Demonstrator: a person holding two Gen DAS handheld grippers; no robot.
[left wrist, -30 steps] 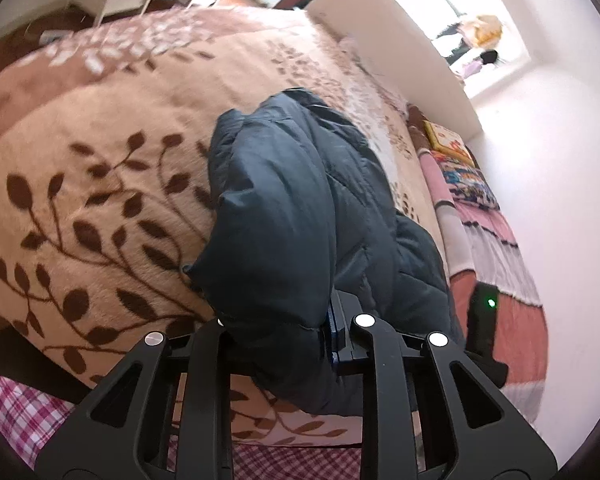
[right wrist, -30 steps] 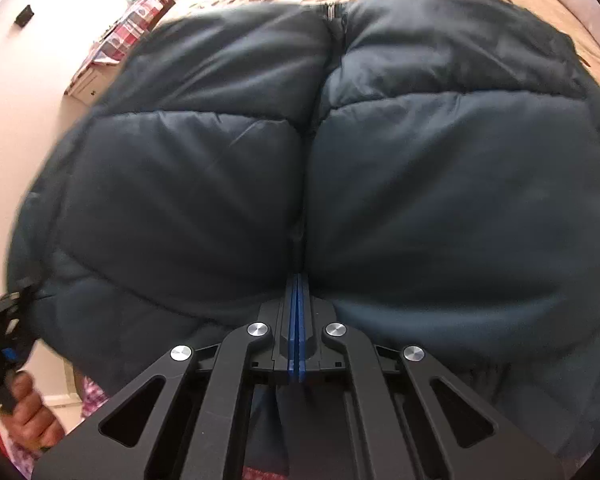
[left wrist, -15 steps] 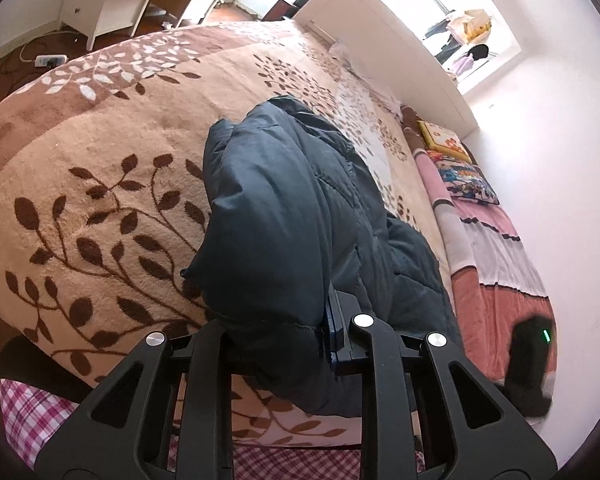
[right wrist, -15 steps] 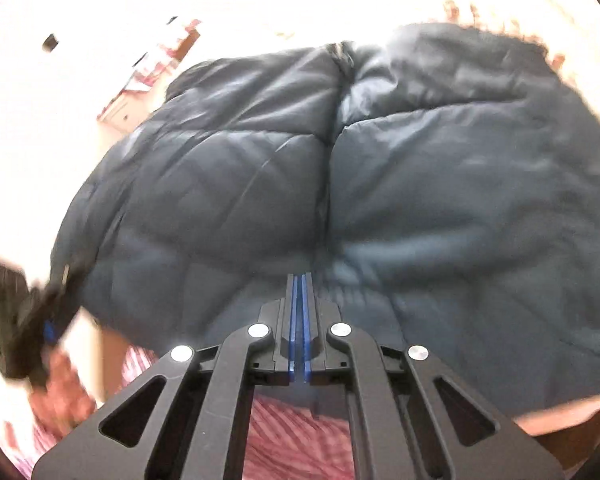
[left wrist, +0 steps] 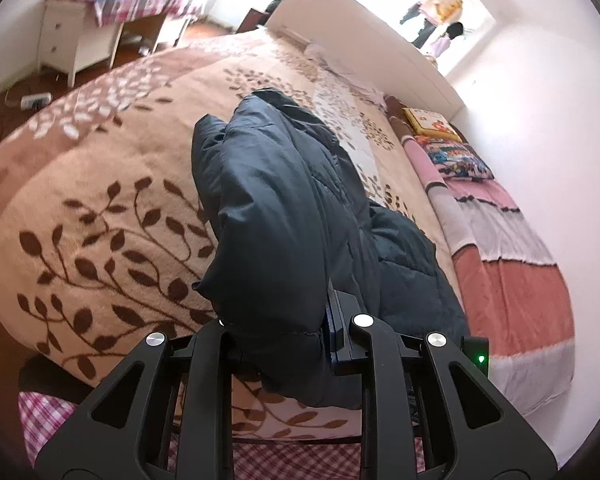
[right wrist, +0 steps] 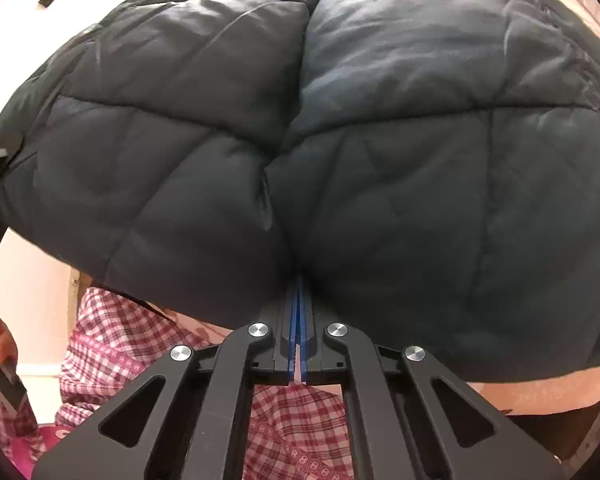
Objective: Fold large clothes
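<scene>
On the bed, over its tan leaf-print blanket, the dark quilted puffer jacket lies bunched, running from the foot edge toward 12 o'clock. The left gripper has its fingers clamped on a thick fold of the jacket's near hem. Seen from the right wrist, the right gripper has its blue-padded fingers pressed together on the jacket's near edge, where two quilted panels meet. At 3 o'clock of the jacket in the left view lies a pink striped quilt.
</scene>
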